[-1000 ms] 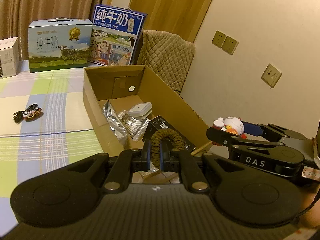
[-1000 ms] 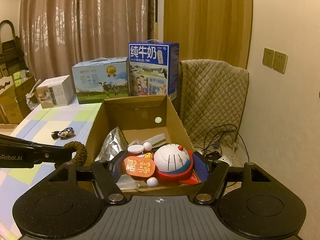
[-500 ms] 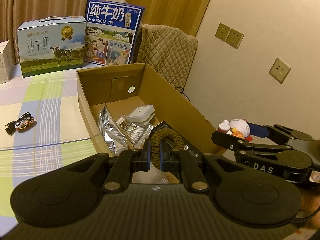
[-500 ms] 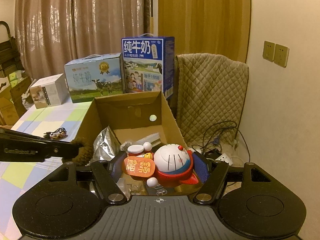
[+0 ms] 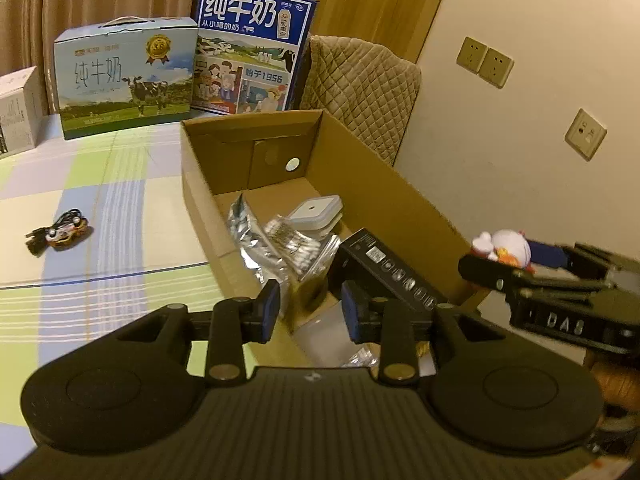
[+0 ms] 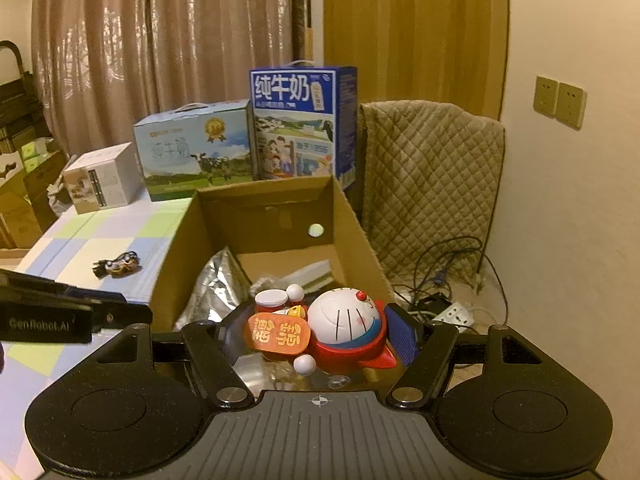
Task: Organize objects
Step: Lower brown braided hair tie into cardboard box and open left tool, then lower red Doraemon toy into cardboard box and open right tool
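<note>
**Desk:** Cardboard first. Where did the open brown cardboard box point(image 5: 400, 200) sit?

**Photographer:** On the pastel checked bedcover point(image 5: 100, 208), its far end toward two printed milk cartons. Inside lay a crinkled silver foil pouch point(image 5: 248, 232), a clear bag of cotton swabs point(image 5: 296, 246), a flat black rectangular carton point(image 5: 384, 264) and a small white square case point(image 5: 316, 212).

**Desk:** And the toy?

**Photographer:** The red, white and blue plastic cat figurine with an orange sign point(image 6: 320, 328) hung over the box's near end, clamped in the right gripper point(image 6: 316, 334). It looked light and rigid, with glossy curves likely to slip, and thin nubs and a sign that might snap. The broad red base looked the safest place to hold it.

**Desk:** How wide were those fingers?

**Photographer:** Roughly half spread, the blue pads point(image 6: 402, 338) pressed on the toy's flanks.

**Desk:** The left gripper point(image 5: 308, 310)?

**Photographer:** It hovered over the box's near corner, jaws opening, a modest gap between its blue pads point(image 5: 272, 300). Nothing sat between them, and they touched nothing.

**Desk:** Anything outside?

**Photographer:** A small dark bundle with orange and white bits point(image 5: 60, 234) lay on the bedcover, well apart from the box. I could not tell what it was.
</note>
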### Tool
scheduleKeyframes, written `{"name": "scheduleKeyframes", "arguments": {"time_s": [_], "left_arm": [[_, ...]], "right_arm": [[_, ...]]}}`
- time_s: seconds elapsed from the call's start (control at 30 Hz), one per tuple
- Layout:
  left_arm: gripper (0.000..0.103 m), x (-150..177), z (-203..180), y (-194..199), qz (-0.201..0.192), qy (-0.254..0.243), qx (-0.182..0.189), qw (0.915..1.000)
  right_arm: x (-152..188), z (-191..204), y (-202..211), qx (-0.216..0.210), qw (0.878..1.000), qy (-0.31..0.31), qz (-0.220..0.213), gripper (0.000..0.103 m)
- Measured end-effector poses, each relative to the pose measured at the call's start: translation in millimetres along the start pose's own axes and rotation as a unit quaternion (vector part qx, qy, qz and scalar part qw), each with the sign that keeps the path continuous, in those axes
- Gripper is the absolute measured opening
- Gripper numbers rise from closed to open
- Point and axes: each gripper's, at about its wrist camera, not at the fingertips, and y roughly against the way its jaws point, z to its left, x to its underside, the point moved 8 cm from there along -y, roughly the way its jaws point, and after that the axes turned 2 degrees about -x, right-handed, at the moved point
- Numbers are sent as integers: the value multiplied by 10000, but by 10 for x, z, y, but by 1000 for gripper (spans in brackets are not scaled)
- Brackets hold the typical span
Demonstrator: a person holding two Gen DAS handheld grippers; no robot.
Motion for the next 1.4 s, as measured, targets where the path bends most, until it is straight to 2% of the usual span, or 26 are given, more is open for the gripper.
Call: {"name": "scheduleKeyframes", "arguments": {"time_s": [0.13, 0.33, 0.7, 0.77, 0.97, 1.1, 1.2, 1.27, 1.4], "left_arm": [[31, 44, 49, 98, -25, -27, -41, 10000], [40, 74, 127, 206, -31, 11, -91, 10000], [65, 90, 201, 318, -73, 50, -125, 9999], [74, 98, 236, 332, -90, 74, -146, 9998], [86, 131, 436, 348, -125, 154, -372, 9991], [90, 164, 544, 351, -147, 201, -478, 9985], [90, 205, 568, 340, -102, 212, -476, 9986], [90, 231, 580, 343, -88, 208, -474, 9986], [92, 275, 618, 379, -120, 265, -478, 9984]], "right_arm": [[-68, 92, 25, -29, 10000, 40, -43, 68], [-138, 187, 31, -56, 9999, 90, -40, 68], [-134, 264, -68, -107, 9999, 71, 81, 68], [-131, 276, -98, -118, 9999, 59, 90, 68], [-127, 302, -227, -175, 9997, 3, 150, 68], [-143, 313, -378, -390, 9991, -50, 123, 68], [-194, 261, -387, -320, 9993, -197, -28, 70], [-202, 224, -356, -299, 9990, -311, -91, 76], [-157, 186, -289, -265, 9991, -333, -59, 77]]}}
